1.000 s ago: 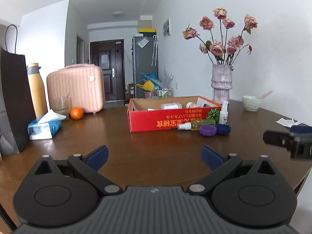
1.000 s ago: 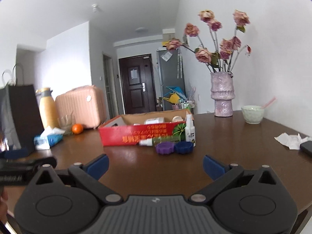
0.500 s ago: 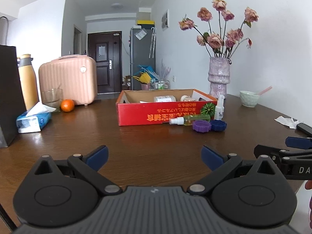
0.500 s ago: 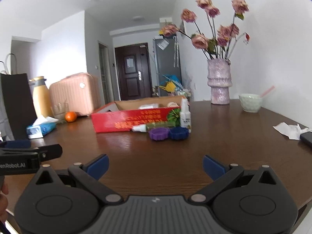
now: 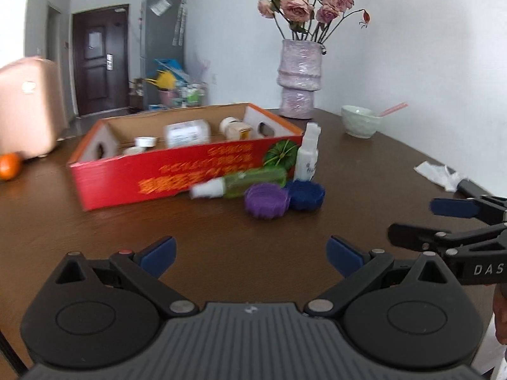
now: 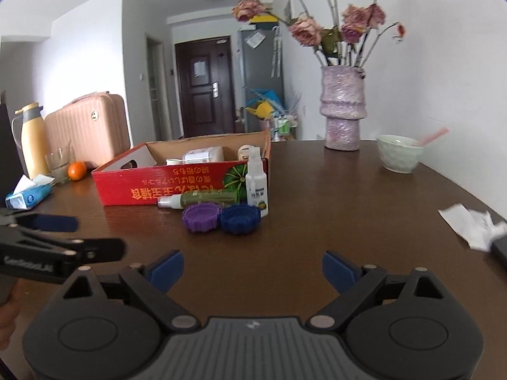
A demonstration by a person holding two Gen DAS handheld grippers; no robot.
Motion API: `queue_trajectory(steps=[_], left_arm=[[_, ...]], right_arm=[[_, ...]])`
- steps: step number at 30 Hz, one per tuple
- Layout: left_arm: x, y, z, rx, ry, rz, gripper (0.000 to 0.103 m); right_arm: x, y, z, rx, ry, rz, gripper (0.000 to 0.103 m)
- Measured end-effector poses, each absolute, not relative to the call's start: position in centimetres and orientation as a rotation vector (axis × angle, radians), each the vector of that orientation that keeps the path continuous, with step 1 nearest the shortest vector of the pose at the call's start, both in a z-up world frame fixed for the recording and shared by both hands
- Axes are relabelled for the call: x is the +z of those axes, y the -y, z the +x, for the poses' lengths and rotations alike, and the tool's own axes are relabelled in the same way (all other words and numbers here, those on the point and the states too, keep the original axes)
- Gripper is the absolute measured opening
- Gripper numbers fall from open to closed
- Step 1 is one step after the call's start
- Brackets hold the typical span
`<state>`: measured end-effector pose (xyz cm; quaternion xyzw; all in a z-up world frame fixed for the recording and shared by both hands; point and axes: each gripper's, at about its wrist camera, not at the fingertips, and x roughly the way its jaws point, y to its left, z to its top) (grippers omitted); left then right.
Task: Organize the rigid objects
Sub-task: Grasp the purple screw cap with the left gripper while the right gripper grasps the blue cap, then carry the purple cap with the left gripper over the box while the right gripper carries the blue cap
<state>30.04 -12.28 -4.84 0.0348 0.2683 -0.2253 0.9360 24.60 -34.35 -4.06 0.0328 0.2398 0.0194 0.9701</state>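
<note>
Two views, both grippers empty above the brown worktop point(image 5: 95, 221).

Left wrist: left gripper point(image 5: 250, 251) jaws wide apart, nothing between them. Red box point(image 5: 177, 177) ahead, long axis running left-right across the view, open top, a few jars and a white bottle inside. Green spray bottle point(image 5: 240, 182) lies flat against the box front, long axis along the box, white nozzle pointing left. White spray bottle point(image 5: 307, 153) stands upright at the box's right front corner. Purple cap point(image 5: 266, 201) and blue cap point(image 5: 305, 194) sit flat, touching each other, just in front of the green bottle. Right gripper point(image 5: 421, 221) enters from the right edge, fingers pointing left.

Right wrist: right gripper point(image 6: 252, 269) jaws have just been closing somewhat, yet are well apart, nothing between them. Same cluster ahead: green spray bottle point(image 6: 202, 199) lying nozzle-left, white spray bottle point(image 6: 257, 183) upright, purple cap point(image 6: 201, 217) left of blue cap point(image 6: 240, 218). Left gripper point(image 6: 92, 234) at left edge, pointing right.
</note>
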Motion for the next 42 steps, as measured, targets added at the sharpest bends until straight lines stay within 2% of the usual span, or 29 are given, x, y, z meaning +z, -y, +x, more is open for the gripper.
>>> queue_trajectory(steps=[3,4,6,8,13,14,15,27,30,42], left_arm=[[-5.2,13.6,33.8,-0.489,-0.608,0.041,0.101],[-5.4,14.0,35.0,-0.501,-0.632,0.037,0.098],[-6.0,15.1,37.1,-0.508,-0.668,0.041,0.080],[-6.7,16.3,38.5,-0.504,-0.685,0.079,0.072],[-7.9,17.8,40.9,-0.545,-0.693,0.116,0.070],[-8.1,17.9,41.2,-0.554,-0.699,0.116,0.066],[-8.4,18.0,41.5,-0.566,-0.705,0.116,0.058],[-6.9,11.3,38.6,-0.507,-0.654,0.093,0.056],[-6.3,9.6,38.6,-0.463,-0.656,0.067,0.056],[-2.2,7.5,34.3,-0.423,-0.560,0.035,0.056]], right_arm=[[-3.7,35.3,27.8,0.060,-0.518,0.089,0.084],[-3.6,35.5,28.7,0.067,-0.532,0.094,0.084],[-3.6,35.8,30.3,0.074,-0.543,0.086,0.082],[-3.7,35.9,31.5,0.071,-0.549,0.077,0.082],[-4.4,36.3,33.2,0.092,-0.581,0.073,0.081],[-4.6,36.2,33.5,0.100,-0.591,0.077,0.081],[-4.8,36.2,33.8,0.105,-0.601,0.078,0.081],[-6.3,31.9,38.2,0.178,-0.656,-0.025,0.081],[-6.7,31.1,39.0,0.158,-0.690,-0.070,0.053],[-2.7,31.6,33.5,0.142,-0.595,-0.057,0.052]])
